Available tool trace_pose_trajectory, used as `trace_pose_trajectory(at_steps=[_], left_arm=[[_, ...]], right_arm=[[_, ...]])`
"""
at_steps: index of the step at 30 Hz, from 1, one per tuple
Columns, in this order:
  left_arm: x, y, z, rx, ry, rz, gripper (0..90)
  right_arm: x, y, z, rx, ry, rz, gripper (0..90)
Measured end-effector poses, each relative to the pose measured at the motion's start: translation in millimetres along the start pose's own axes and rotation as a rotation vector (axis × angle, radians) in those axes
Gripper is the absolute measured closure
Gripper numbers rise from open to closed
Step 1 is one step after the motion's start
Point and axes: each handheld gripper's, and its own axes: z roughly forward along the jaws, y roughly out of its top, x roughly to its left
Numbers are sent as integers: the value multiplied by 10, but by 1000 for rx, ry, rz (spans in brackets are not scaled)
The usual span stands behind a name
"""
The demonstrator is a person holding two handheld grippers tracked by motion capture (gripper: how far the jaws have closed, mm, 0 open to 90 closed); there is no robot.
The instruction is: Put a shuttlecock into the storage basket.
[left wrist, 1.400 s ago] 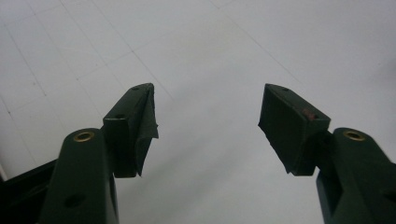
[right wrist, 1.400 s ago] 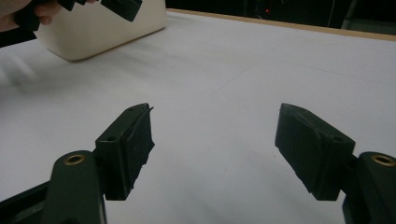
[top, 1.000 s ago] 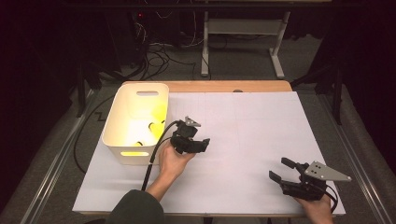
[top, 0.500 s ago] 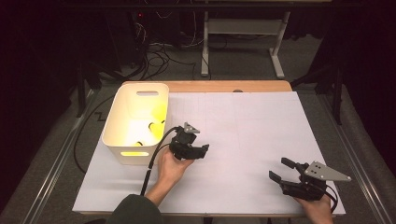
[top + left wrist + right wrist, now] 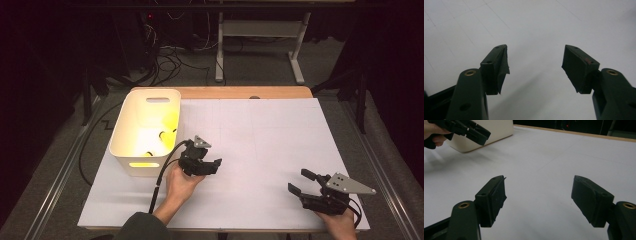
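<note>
A white tub [image 5: 131,142] with a handle hole stands at the left of the worktop [image 5: 270,150], with yellow things inside. Just beside it hangs the left hand-held gripper [image 5: 212,166], jaws apart and empty. The right hand-held gripper [image 5: 300,181] is far right, released too.

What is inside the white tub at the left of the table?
Inside the white tub, yellow things with small dark parts show near its floor. The front wall covers the part nearest the person.
</note>
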Motion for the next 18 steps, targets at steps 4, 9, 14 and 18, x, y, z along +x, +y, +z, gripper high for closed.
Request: trace_pose_trajectory(at_steps=[4, 9, 14, 18], left_arm=[[-6, -39, -7, 3, 1, 1, 383], [1, -101, -27, 4, -1, -1, 383], [3, -147, -54, -3, -3, -2, 382], [17, -185, -59, 0, -4, 0, 383]], right_arm=[[0, 0, 1, 0, 0, 0, 280], [0, 0, -1, -1, 0, 0, 280], [1, 0, 2, 0, 1, 0, 280], [0, 0, 0, 0, -1, 0, 280]])
